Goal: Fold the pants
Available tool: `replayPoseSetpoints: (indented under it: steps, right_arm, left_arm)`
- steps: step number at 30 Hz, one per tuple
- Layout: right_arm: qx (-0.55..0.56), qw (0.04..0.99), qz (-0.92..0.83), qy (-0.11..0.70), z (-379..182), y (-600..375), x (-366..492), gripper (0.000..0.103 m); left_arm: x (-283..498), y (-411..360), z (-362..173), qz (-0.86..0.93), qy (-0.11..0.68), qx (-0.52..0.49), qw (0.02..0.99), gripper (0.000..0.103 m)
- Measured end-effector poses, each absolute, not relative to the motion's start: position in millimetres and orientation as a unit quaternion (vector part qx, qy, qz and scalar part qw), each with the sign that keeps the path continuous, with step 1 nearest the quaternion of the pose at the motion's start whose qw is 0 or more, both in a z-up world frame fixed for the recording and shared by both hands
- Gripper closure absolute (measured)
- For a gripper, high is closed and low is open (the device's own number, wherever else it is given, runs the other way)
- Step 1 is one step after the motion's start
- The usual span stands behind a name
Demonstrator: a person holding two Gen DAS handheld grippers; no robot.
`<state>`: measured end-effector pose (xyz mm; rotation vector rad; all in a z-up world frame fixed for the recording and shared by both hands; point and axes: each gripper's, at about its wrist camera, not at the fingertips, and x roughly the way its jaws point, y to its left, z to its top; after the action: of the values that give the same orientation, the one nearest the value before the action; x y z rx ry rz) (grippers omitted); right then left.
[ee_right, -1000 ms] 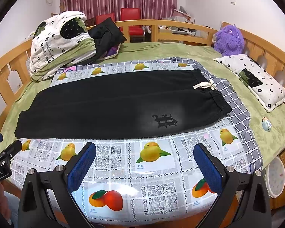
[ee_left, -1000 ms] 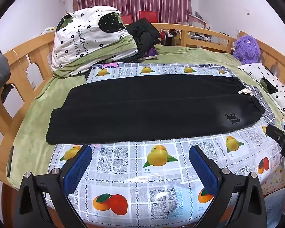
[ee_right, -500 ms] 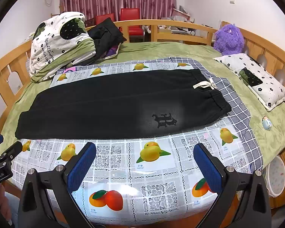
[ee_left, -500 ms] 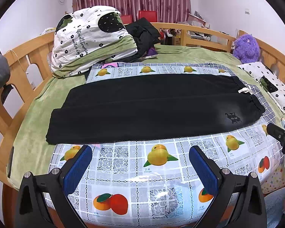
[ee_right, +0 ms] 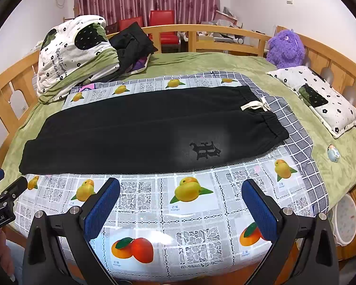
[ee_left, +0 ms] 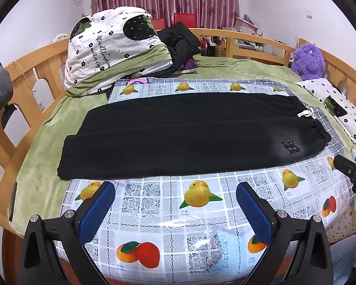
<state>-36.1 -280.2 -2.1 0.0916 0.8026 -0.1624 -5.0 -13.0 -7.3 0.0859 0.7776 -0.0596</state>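
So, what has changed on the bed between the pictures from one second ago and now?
Nothing visibly changed. The black pants lie flat on the fruit-print cloth as before, and both hand-held grippers, left and right, stay open and empty above the near edge.

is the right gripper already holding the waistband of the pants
No, the right gripper hangs open over the fruit-print cloth, short of the black pants, with nothing between its blue pads.

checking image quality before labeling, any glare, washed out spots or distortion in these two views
Left wrist view: glare on the plastic tablecloth between the open left gripper fingers; the bed rails bow from fisheye. Right wrist view: a pale washed-out patch on the black pants around the logo; dark corner vignetting; focus sharp.
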Motion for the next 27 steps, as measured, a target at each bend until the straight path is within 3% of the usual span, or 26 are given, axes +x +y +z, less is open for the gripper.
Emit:
replayPoseSetpoints:
  steps: [27]
  right_arm:
    - [0.047,0.918,-0.076,0.388,-1.4,-281.7,-38.5,0.002]
  left_arm:
    - [-10.3,-15.1,-8.7,-0.041,0.387,0.027,0.921,0.000]
